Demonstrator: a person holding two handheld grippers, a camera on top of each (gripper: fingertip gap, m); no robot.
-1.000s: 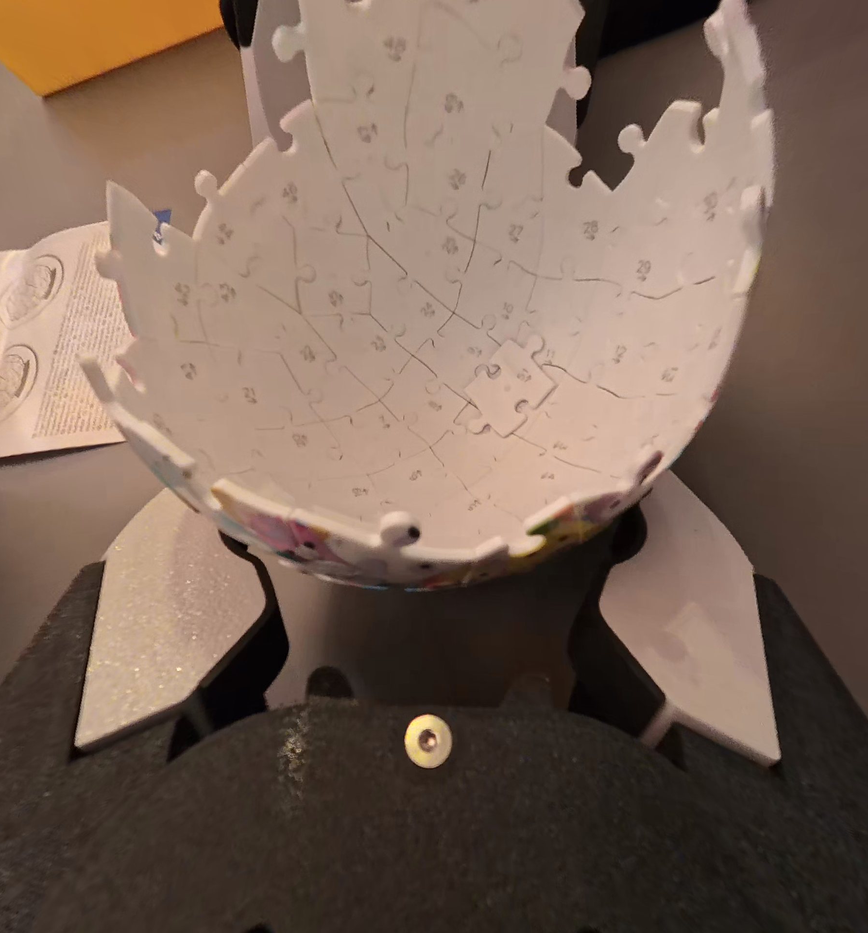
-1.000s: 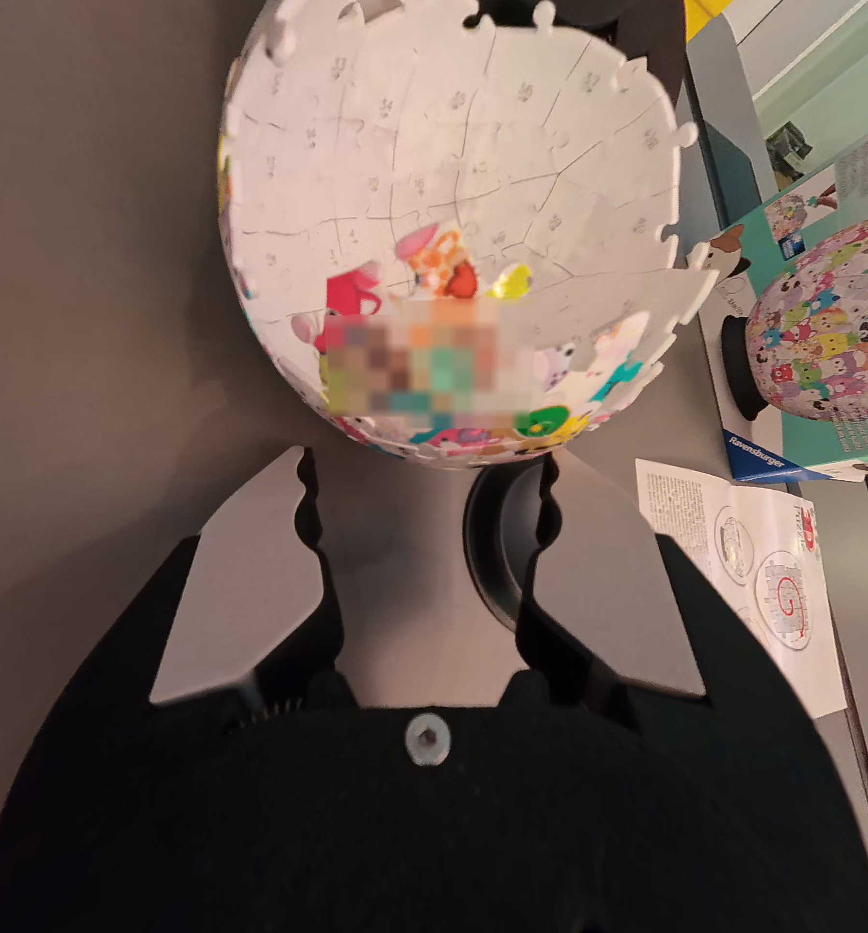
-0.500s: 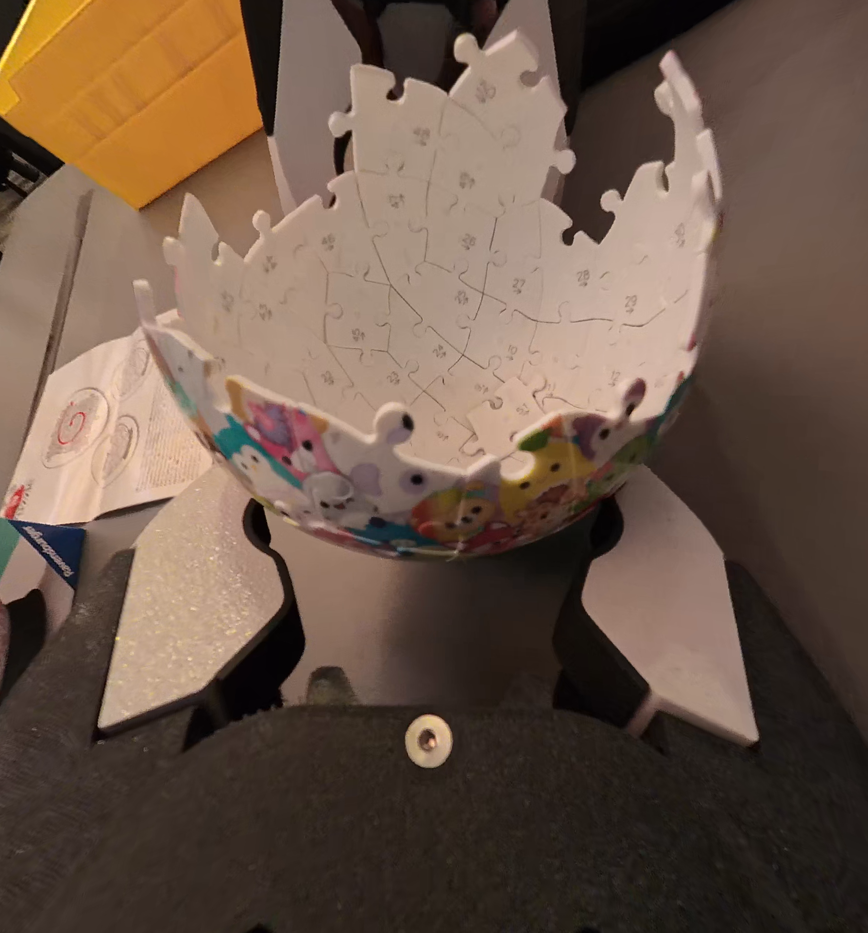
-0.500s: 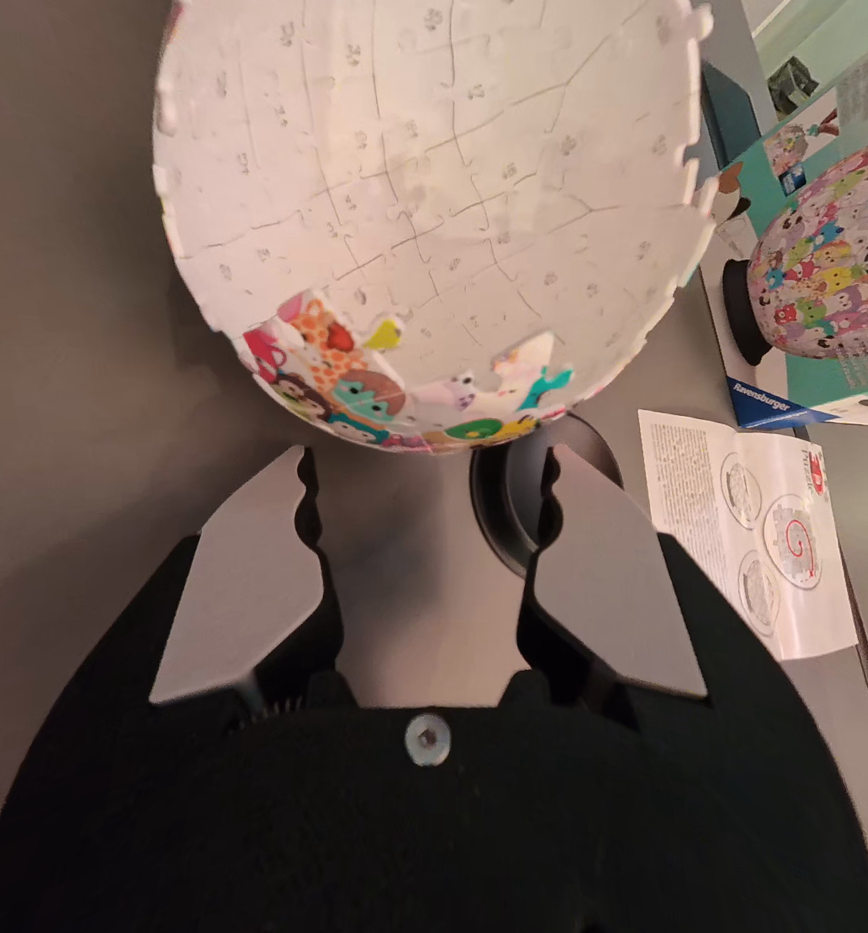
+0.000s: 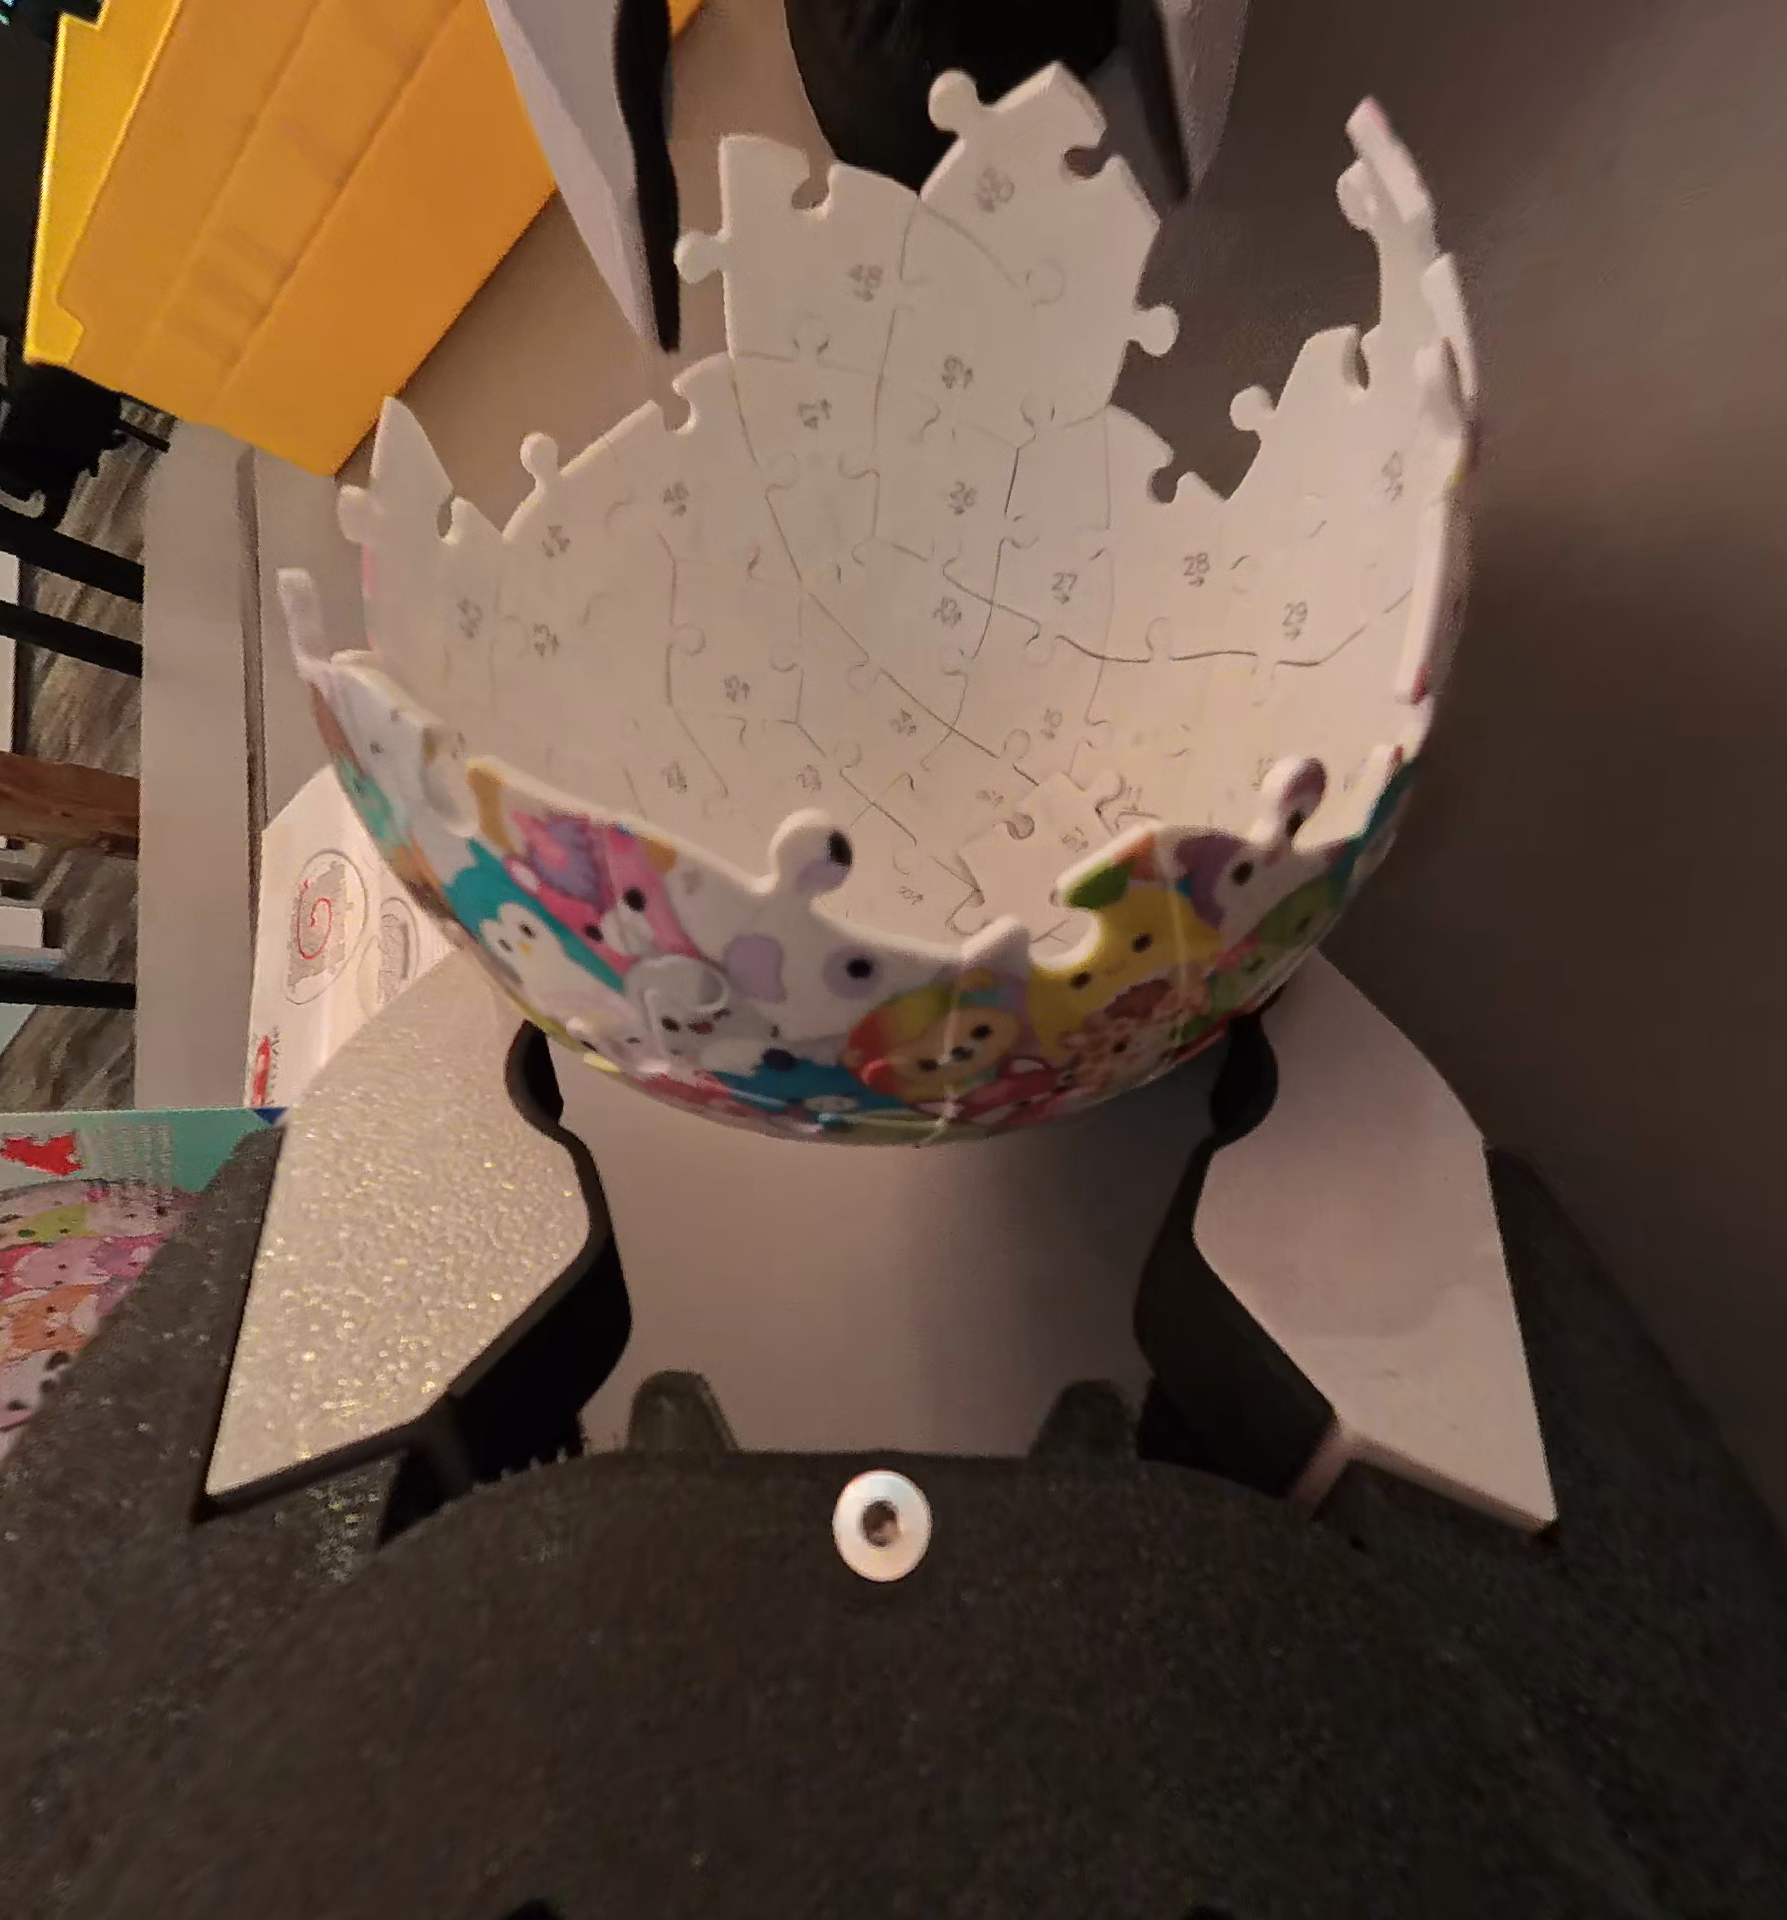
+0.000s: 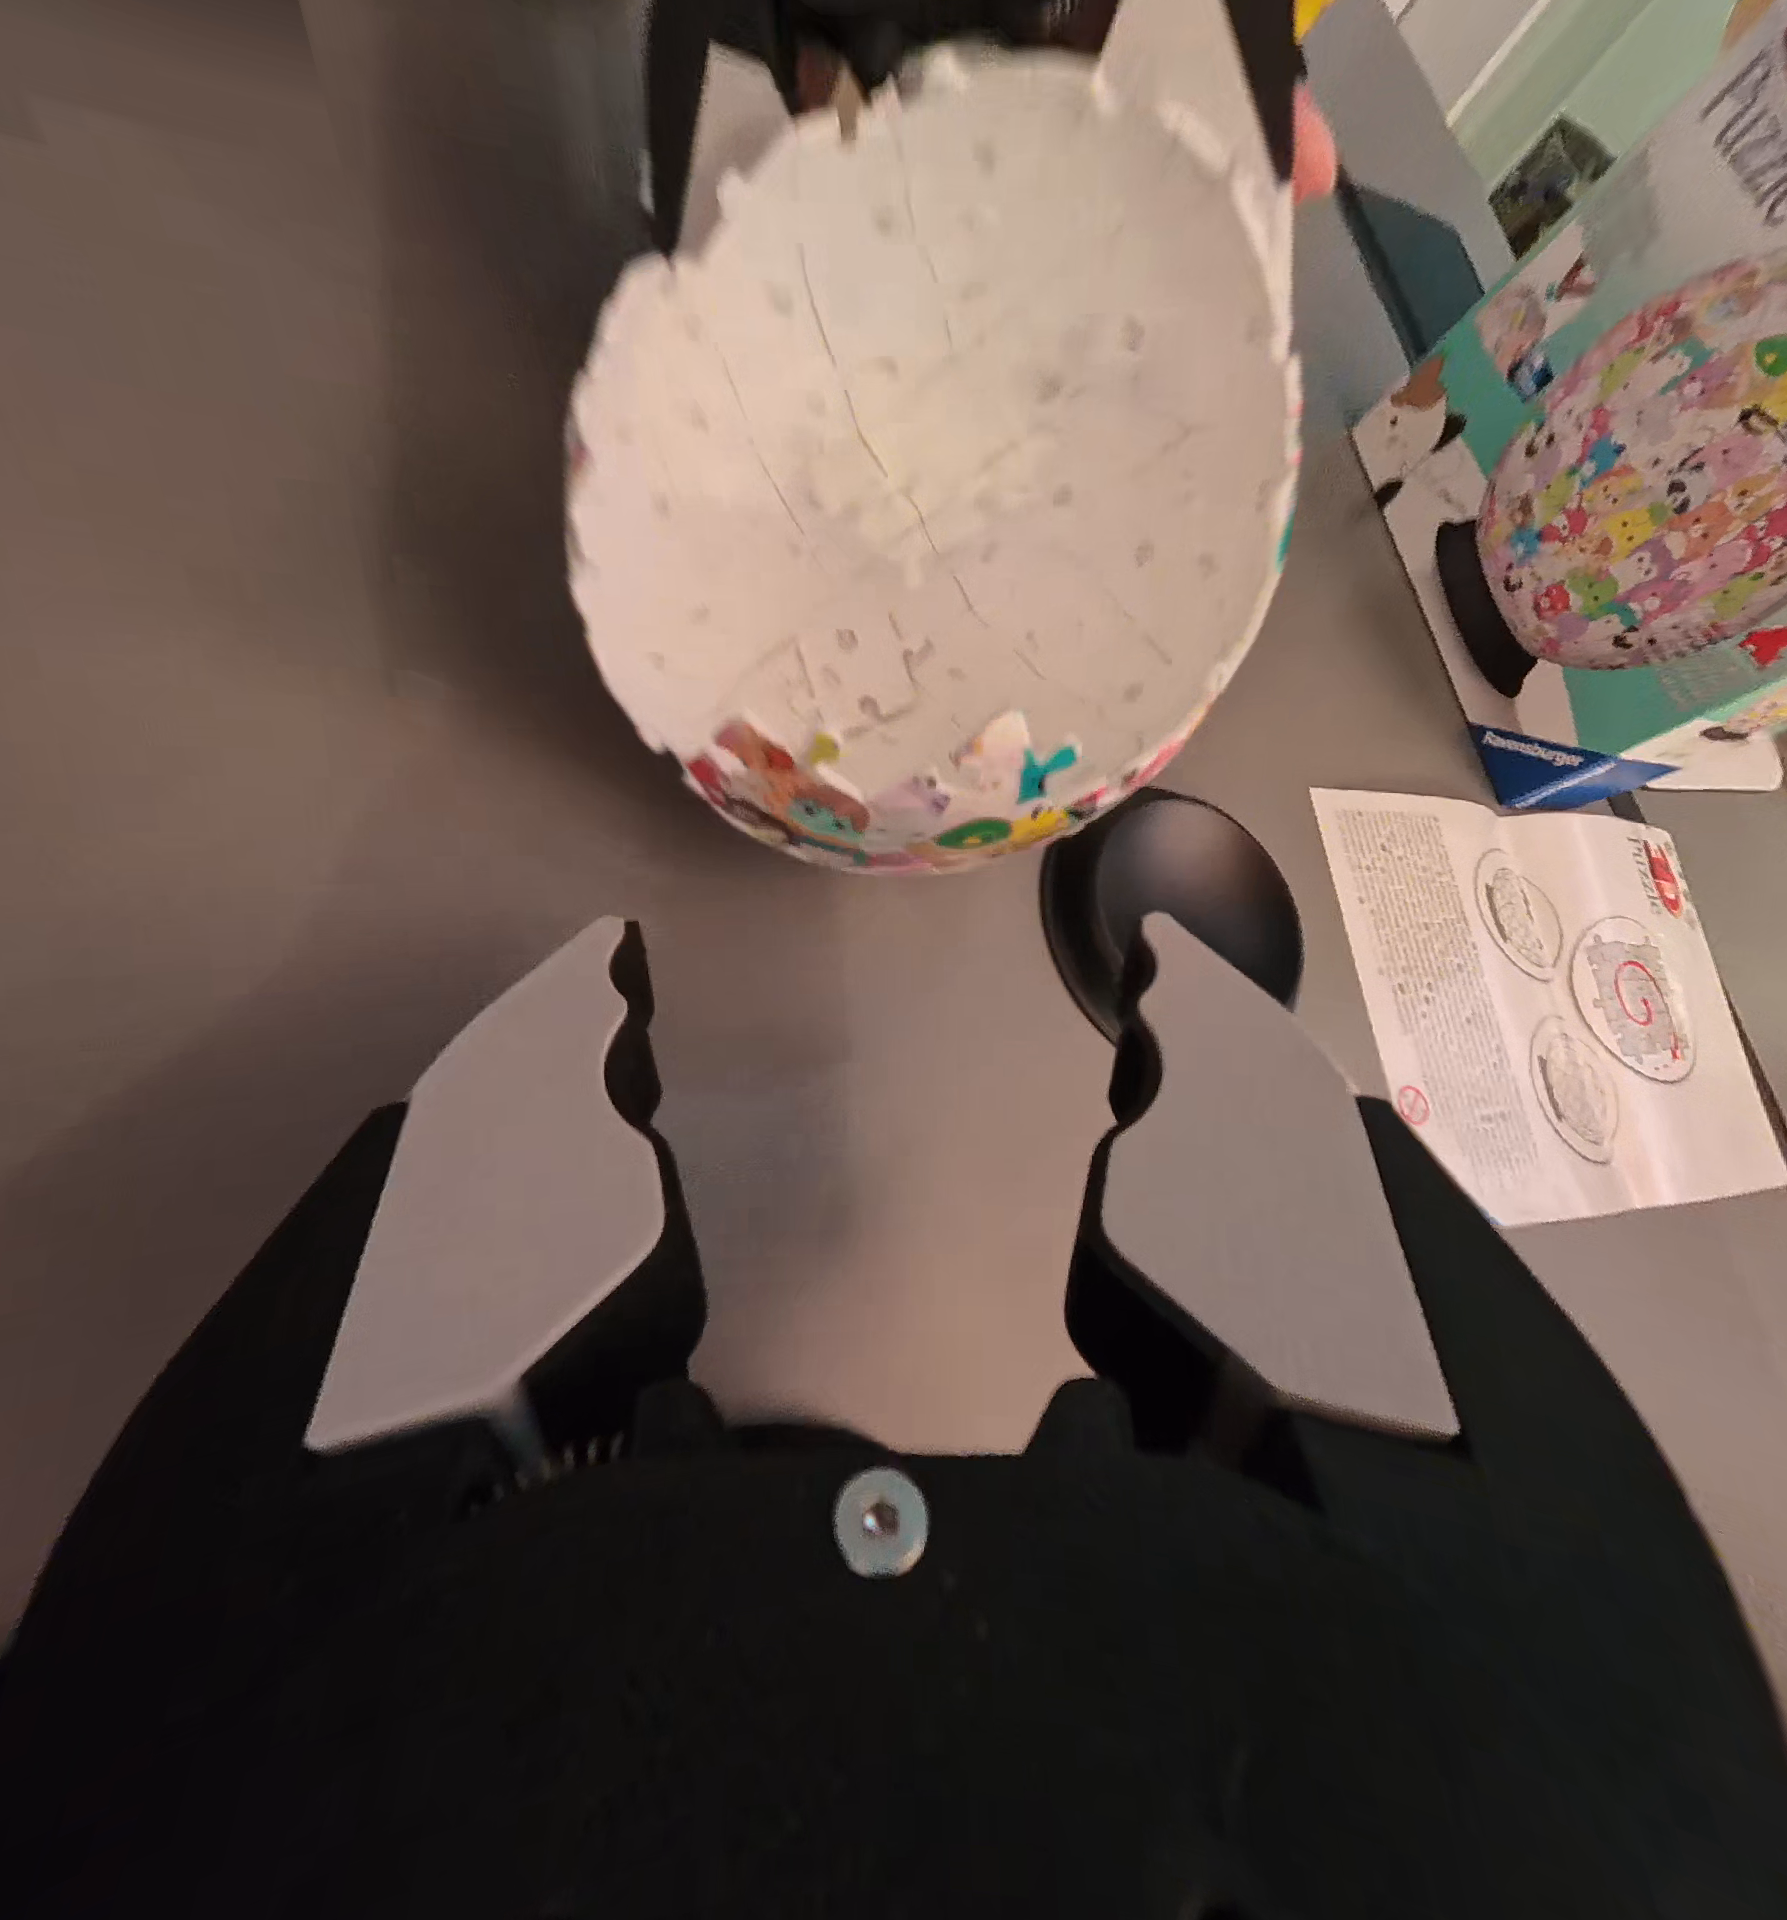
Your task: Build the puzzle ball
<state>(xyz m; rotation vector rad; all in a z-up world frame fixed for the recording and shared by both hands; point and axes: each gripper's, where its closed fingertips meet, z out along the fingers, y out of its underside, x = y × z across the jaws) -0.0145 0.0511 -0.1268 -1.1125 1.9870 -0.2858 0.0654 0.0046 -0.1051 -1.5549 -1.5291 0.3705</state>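
Cupping the half-built puzzle ball (image 5: 899,644) between widely parted fingers, the left gripper (image 5: 894,1049) touches its glossy cartoon-printed shell; the jagged white interior faces up. The right gripper (image 6: 884,956) gapes empty above the matte grey table (image 6: 245,520), beside a black ring stand (image 6: 1195,883).

Clearance: worktop (image 6: 193,623) open on the left, crowded on the right.

The half-built puzzle ball (image 6: 930,488) blocks the centre. Passage rightward is obstructed by a black stand (image 6: 1211,883), an instruction leaflet (image 6: 1533,997) and the puzzle box (image 6: 1647,468).
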